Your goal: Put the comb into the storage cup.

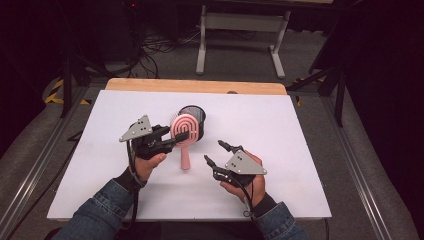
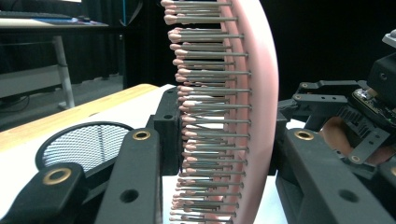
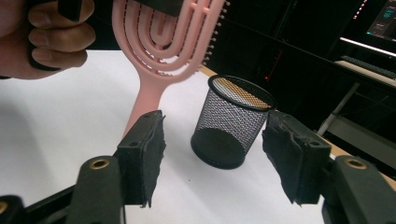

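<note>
A pink hairbrush with a looped open head is held by that head, its handle pointing down toward the white table. My left gripper is shut on the brush, one jaw on the bristle side and one on the back. Just behind it stands a black mesh cup, upright and empty. My right gripper hovers open to the right of the handle, with nothing between its pads. It faces the cup and the brush. Whether the handle tip touches the table is hidden.
A wooden strip runs along the table's far edge. Beyond it on the floor stand a white desk frame and loose cables. The table's right half and front are bare white surface.
</note>
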Demonstrator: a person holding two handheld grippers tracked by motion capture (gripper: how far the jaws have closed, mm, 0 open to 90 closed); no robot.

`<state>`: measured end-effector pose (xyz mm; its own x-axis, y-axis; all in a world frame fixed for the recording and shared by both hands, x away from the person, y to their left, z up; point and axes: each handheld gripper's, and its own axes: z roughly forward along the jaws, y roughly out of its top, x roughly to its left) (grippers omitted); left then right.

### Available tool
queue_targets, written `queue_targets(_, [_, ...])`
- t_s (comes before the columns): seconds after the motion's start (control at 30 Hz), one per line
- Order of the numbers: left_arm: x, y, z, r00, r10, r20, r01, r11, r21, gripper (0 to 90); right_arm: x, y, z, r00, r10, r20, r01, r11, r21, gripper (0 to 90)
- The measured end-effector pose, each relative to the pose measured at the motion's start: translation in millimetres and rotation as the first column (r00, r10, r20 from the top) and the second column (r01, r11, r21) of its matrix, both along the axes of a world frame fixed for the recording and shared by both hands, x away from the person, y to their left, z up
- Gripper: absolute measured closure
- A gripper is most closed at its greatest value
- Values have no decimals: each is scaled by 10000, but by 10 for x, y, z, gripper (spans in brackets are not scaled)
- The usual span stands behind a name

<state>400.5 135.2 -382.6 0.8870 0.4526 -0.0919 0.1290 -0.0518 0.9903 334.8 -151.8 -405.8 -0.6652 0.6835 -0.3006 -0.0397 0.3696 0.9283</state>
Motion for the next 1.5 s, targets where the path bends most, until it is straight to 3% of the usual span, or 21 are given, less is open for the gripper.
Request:
queue_targets(0.2, [9, 31, -1, 9999, 113, 46, -114, 9999, 44, 636, -5, -96, -32, 10000, 80, -1, -80, 9998, -206, 340])
queue_targets(0.43, [17, 60, 4, 9997, 235, 84, -236, 9997, 87, 636, 19, -217, -69, 9993, -378, -22, 377, 9991, -218, 225])
queue_targets(0.73, [23, 99, 24, 9993, 346, 145, -347, 9994, 95, 636, 20, -297, -94, 9988, -487, -78, 486, 9987, -171, 182])
queue_targets(0.93, [24, 163, 64, 9985, 492, 251, -492, 9988, -27, 636, 17, -387, -113, 9980, -596, -188, 595, 9982, -57, 149])
queue_targets(1.0, [22, 188, 82, 9980, 569, 277, -566, 9983, -108, 636, 16, -409, -126, 9966, -815, -148, 812, 9964, -232, 124])
queue_targets(1.27, [21, 300, 155, 9953, 857, 453, -845, 9960, -287, 636, -25, -502, -180, 9933, -1158, 11, 1158, 9932, -83, 40])
queue_targets(1.5, [33, 380, 207, 9922, 1095, 604, -1064, 9929, -528, 636, -43, -561, -233, 9912, -1326, -45, 1325, 9910, -210, 38])
